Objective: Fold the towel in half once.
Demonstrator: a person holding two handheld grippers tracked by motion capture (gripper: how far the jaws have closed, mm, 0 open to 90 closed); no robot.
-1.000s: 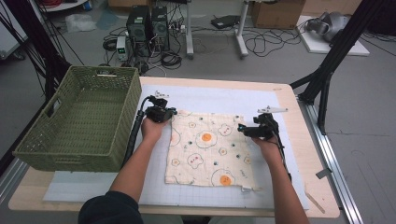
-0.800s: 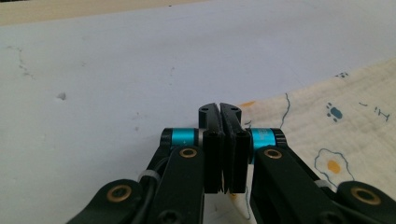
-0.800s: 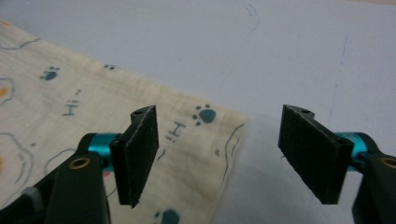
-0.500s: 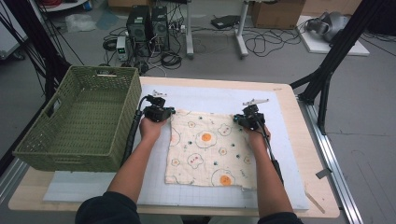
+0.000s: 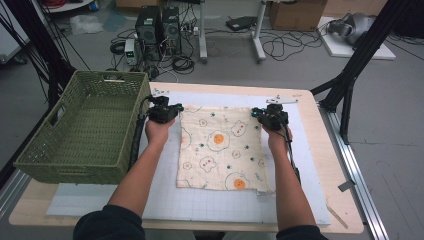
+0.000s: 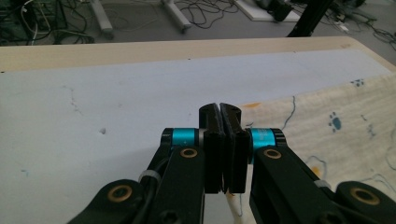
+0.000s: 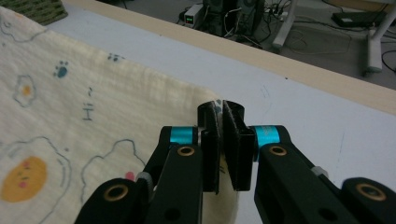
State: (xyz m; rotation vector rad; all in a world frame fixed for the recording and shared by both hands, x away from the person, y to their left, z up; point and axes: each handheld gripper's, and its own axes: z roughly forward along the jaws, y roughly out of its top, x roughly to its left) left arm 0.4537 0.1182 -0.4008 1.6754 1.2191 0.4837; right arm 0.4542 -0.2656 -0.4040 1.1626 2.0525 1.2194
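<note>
A cream cloth point(image 5: 220, 150) printed with fried eggs lies spread on a white gridded mat point(image 5: 200, 205). My left gripper point(image 5: 172, 109) is shut on the cloth's far left corner. In the left gripper view the jaws point(image 6: 219, 109) stand pressed together, with cloth point(image 6: 327, 121) running off to their right and a strip of it pinched low between them. My right gripper point(image 5: 261, 113) is shut on the far right corner. The right gripper view shows the cloth point(image 7: 70, 93) edge caught between the closed jaws point(image 7: 219, 107).
A green woven basket point(image 5: 30, 155) stands on the table's left side, close to my left forearm. The wooden table edge point(image 5: 330, 165) runs along the right of the mat. A black stand leg point(image 5: 350, 75) rises past the table's right far corner.
My right gripper moved left and farther away to the cloth's far right corner and shut on it. The left hand rose slightly while keeping its corner.
</note>
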